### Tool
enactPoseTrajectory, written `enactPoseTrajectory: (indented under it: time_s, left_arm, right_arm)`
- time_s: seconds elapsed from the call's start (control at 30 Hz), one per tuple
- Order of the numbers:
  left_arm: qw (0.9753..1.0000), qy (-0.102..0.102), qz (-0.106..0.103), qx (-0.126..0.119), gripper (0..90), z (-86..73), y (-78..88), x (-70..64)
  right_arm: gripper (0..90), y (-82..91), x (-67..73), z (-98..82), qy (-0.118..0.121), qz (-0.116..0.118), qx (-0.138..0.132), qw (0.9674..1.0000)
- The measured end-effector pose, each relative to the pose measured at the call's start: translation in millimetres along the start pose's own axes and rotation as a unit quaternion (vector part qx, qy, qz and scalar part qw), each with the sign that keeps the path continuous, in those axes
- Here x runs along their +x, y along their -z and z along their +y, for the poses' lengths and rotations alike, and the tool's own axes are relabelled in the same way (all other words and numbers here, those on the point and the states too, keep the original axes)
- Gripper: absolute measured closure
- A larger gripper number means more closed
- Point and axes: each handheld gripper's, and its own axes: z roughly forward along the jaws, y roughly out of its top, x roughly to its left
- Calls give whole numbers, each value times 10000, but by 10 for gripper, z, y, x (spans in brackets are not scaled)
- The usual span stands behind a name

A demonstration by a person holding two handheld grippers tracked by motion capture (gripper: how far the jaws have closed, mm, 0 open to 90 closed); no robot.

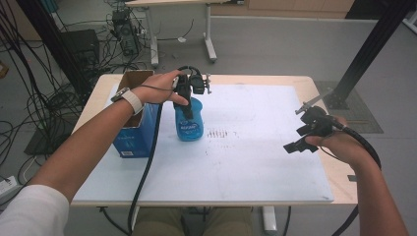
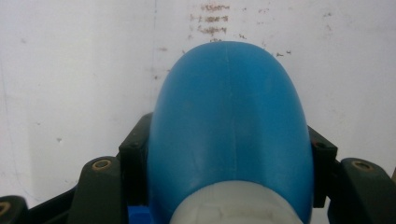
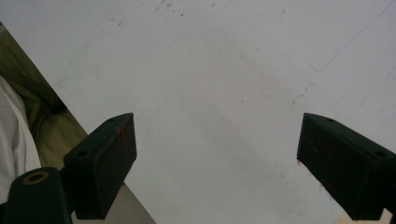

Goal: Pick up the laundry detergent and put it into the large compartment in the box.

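A blue plastic bottle (image 1: 190,126) with a label on its side stands upright on the white board (image 1: 246,162), beside a blue box. My left gripper (image 1: 187,104) comes down from above, shut on the bottle's upper part. In the left gripper view the blue bottle (image 2: 229,107) sits between both black pads (image 2: 134,158), its white neck (image 2: 233,205) nearest the camera. My right gripper (image 1: 300,138) hovers over the board's right side, open. The right gripper view has the right gripper (image 3: 217,163) with jaws wide apart and nothing between them.
An open-topped blue box (image 1: 135,130) stands just left of the bottle. Faint dark marks (image 1: 219,133) dot the board to the bottle's right. The wooden table edge (image 1: 342,182) runs along the right. Cables and desk legs lie on the floor beyond.
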Motion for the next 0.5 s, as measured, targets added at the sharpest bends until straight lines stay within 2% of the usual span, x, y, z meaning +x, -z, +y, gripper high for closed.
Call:
enactPoseTrajectory:
  time_s: [0.1, 0.23, 0.33, 0.5]
  left_arm:
    - [10000, 86, 25, 43, 379, 4, 34, -24]
    - [9993, 380, -5, 40, 379, 4, 115, -40]
    - [9983, 584, -18, 35, 379, 0, 188, -55]
    - [9960, 893, 94, 5, 379, -3, 332, -134]
  right_arm:
    - [120, 16, 19, 2, 9, -5, -22, 10000]
    - [120, 17, 29, -2, 26, -8, -38, 10000]
    - [120, -2, 36, 0, 63, 23, -42, 10000]
    - [120, -15, 53, 14, 80, 50, -69, 9999]
